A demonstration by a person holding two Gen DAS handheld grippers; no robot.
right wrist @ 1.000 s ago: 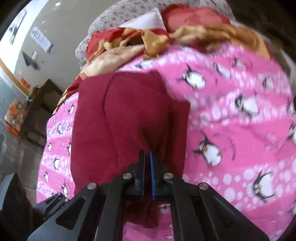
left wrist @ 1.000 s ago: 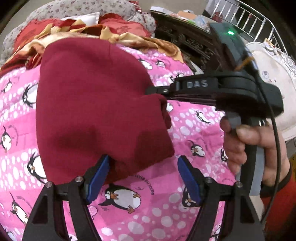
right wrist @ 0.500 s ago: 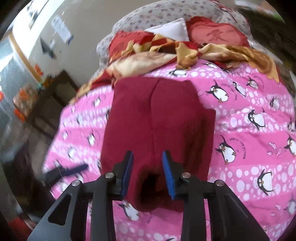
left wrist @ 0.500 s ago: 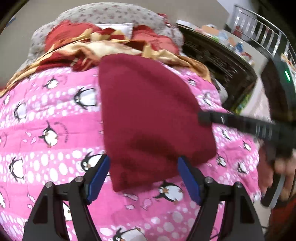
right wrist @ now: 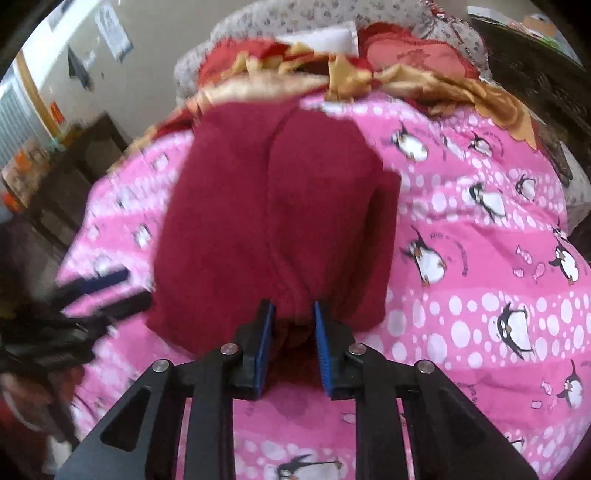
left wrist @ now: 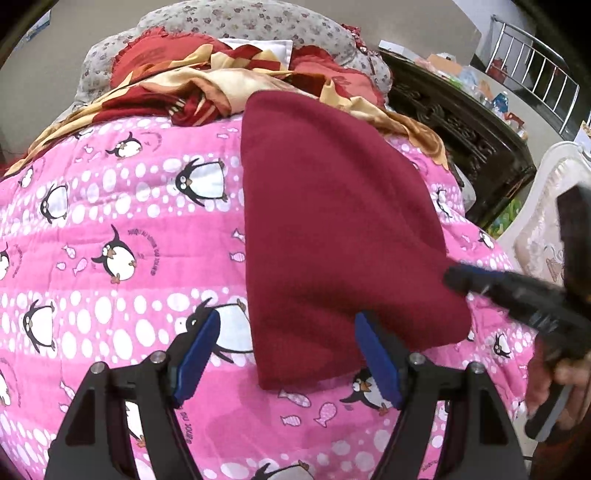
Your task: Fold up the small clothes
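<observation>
On the bed, nearest the person, left tool (left wrist: 286,354): blue pads (left wrist: 195,350) spread wide, released, nothing between them. It hovers at the near edge of the maroon garment (left wrist: 332,229); the right-hand pad overlaps the garment's near hem in the left wrist view, contact not determinable.

Right tool (right wrist: 291,341): pads (right wrist: 265,345) parted by a moderate gap, not clenched. Near hem of the maroon garment (right wrist: 280,221) sits between and just beyond the pads; a bunched bit of cloth shows in the gap. Whether the pads pinch it cannot be told from this view. From the left wrist view the right tool (left wrist: 476,278) comes in from the garment's right side, blurred, tips at the garment's right edge, held by the person's hand (left wrist: 554,384).

Maroon garment: lies flat on the pink penguin-print quilt (left wrist: 110,258), folded into a long shape, narrow end far, wider end near. A lengthwise crease or seam runs down its middle in the right wrist view. A darker layer sticks out along its right side.

Beyond the garment's far end: a crumpled red-and-gold cloth (left wrist: 207,85), a white item (left wrist: 258,46) on it, then a grey floral pillow (left wrist: 240,18). Right of the garment, off the bed, a dark carved wooden piece (left wrist: 461,122); farther, a metal railing (left wrist: 535,74).
</observation>
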